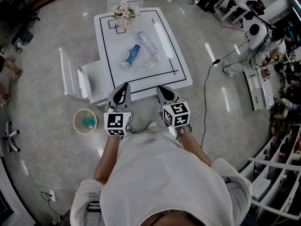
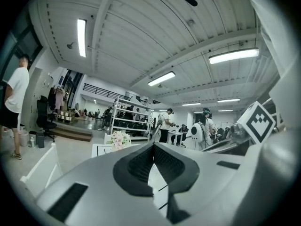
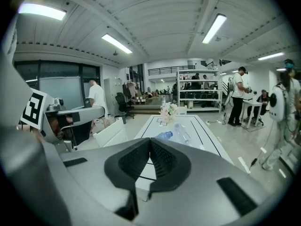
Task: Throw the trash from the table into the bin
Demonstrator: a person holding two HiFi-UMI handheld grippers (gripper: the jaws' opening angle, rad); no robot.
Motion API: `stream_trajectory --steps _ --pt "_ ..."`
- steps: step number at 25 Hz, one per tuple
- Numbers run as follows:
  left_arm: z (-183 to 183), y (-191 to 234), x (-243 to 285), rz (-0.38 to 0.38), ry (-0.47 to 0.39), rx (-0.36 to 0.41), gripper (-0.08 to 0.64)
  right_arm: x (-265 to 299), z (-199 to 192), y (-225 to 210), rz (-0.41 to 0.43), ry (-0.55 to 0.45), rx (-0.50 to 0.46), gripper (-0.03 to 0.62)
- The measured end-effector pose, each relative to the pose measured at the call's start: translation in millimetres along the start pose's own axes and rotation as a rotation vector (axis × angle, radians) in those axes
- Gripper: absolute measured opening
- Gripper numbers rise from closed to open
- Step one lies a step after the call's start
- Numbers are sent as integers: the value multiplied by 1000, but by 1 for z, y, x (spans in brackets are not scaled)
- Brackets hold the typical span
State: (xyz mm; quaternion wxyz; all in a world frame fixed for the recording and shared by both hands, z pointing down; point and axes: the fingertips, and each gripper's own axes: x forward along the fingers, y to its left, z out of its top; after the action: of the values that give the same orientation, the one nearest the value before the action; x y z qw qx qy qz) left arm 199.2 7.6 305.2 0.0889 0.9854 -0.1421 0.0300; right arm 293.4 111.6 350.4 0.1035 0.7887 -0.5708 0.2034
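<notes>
Bin (image 1: 85, 121) stands on the floor at far left, near the person's left forearm. Something teal is inside, can't tell what. White chair (image 1: 91, 81) stands at the table's left edge, between bin and table (image 1: 115, 41); a strip of open floor separates chair and bin. Left gripper (image 1: 125, 85): forearm stretched forward, jaws closed on nothing, tip at the table's near edge. Right gripper (image 1: 160, 88) alongside, same pose, jaws together, empty, looking down the tabletop. Trash lies mid-table, well apart from both tips: blue bottle (image 1: 131, 56), clear bottle (image 1: 147, 43), small clear item (image 1: 148, 64) too small to identify. Flowers (image 1: 124, 14) at the far edge. Cable (image 1: 207, 95) crosses the floor right of the table. Person's torso hides the floor beneath.
</notes>
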Motion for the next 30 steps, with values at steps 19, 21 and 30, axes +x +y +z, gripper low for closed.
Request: stream_trajectory --steps 19,21,30 --pt "-2 -1 94 262 56 -14 6 91 1 -72 502 208 -331 11" --pt "1 -6 106 322 53 -21 6 103 -2 -77 615 242 -431 12" --pt "6 -13 142 543 84 25 6 169 -45 -114 951 424 -1028 196"
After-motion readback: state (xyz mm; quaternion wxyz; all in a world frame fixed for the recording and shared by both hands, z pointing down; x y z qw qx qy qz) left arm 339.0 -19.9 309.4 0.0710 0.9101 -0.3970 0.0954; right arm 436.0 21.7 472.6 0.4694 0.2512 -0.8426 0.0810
